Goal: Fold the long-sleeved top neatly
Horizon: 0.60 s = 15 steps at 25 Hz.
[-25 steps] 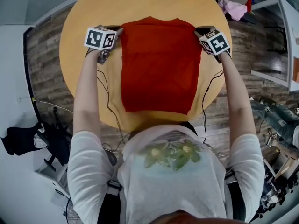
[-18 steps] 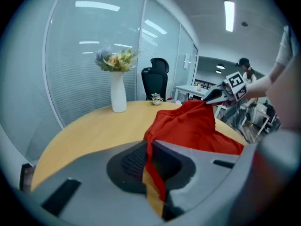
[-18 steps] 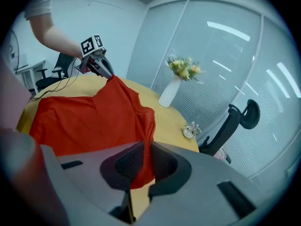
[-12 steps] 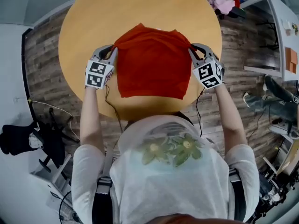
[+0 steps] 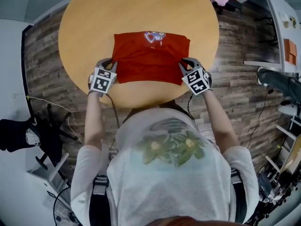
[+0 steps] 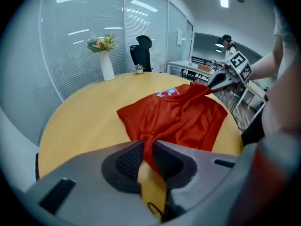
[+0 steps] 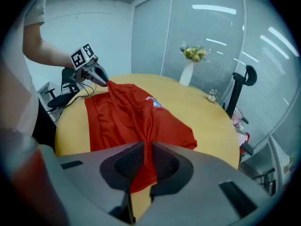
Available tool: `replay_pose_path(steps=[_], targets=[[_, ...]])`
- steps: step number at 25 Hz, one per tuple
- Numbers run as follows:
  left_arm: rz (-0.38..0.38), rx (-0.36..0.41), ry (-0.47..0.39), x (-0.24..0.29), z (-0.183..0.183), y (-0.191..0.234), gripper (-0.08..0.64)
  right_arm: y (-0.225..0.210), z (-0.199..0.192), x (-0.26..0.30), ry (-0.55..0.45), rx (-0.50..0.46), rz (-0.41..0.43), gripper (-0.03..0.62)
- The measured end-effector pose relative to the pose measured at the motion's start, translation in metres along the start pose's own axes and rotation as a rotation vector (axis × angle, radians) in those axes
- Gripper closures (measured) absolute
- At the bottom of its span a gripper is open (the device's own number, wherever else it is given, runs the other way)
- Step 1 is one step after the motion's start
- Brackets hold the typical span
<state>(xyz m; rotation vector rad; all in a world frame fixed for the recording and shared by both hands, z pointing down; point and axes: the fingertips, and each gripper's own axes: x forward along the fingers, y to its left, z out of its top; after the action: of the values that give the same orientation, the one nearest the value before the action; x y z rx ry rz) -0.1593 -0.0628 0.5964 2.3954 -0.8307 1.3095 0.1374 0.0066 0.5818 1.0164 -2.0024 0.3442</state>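
Holding the red long-sleeved top (image 5: 150,55), which lies doubled over on the tabletop (image 5: 94,22), the right tongs (image 5: 182,63) are clamped on one near corner. The left tongs (image 5: 112,63) have just been opening, with cloth between the jaws. I would lay both corners level, edges matching, before letting go.

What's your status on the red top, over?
Left gripper pinching near corner of red top, jaws just eased open slightly, cloth between them. Right gripper clamped on the other near corner. Top folded over on round table. Nothing in the way.
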Motion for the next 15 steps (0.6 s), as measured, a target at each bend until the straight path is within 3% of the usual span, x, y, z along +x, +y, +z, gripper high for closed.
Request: replay_pose_path(steps=[1, 3, 5, 7, 11, 13, 15], targets=[[-0.012, -0.028, 0.008, 0.001, -0.003, -0.003, 0.503, 0.003, -0.007, 0.003, 0.022, 0.026, 0.008, 0.536], [-0.047, -0.068, -0.004, -0.001, 0.003, -0.009, 0.414, 0.003, -0.010, 0.003, 0.039, 0.053, 0.002, 0.395], [-0.069, -0.076, -0.044, -0.007, 0.017, -0.016, 0.389, 0.002, -0.003, -0.002, 0.024, 0.039, -0.017, 0.385], [-0.077, -0.023, -0.045, -0.008, 0.026, -0.024, 0.380, 0.006, 0.003, -0.003, 0.013, 0.008, -0.013, 0.385], [-0.136, 0.188, 0.150, 0.018, -0.003, -0.052, 0.377, 0.026, -0.007, 0.014, 0.091, -0.084, 0.052, 0.385], [-0.130, 0.239, 0.209, 0.030, -0.019, -0.055, 0.377, 0.033, -0.019, 0.026, 0.153, -0.134, 0.059, 0.386], [-0.076, 0.251, 0.194, 0.035, -0.018, -0.049, 0.377, 0.032, -0.025, 0.035, 0.190, -0.172, 0.029, 0.388]])
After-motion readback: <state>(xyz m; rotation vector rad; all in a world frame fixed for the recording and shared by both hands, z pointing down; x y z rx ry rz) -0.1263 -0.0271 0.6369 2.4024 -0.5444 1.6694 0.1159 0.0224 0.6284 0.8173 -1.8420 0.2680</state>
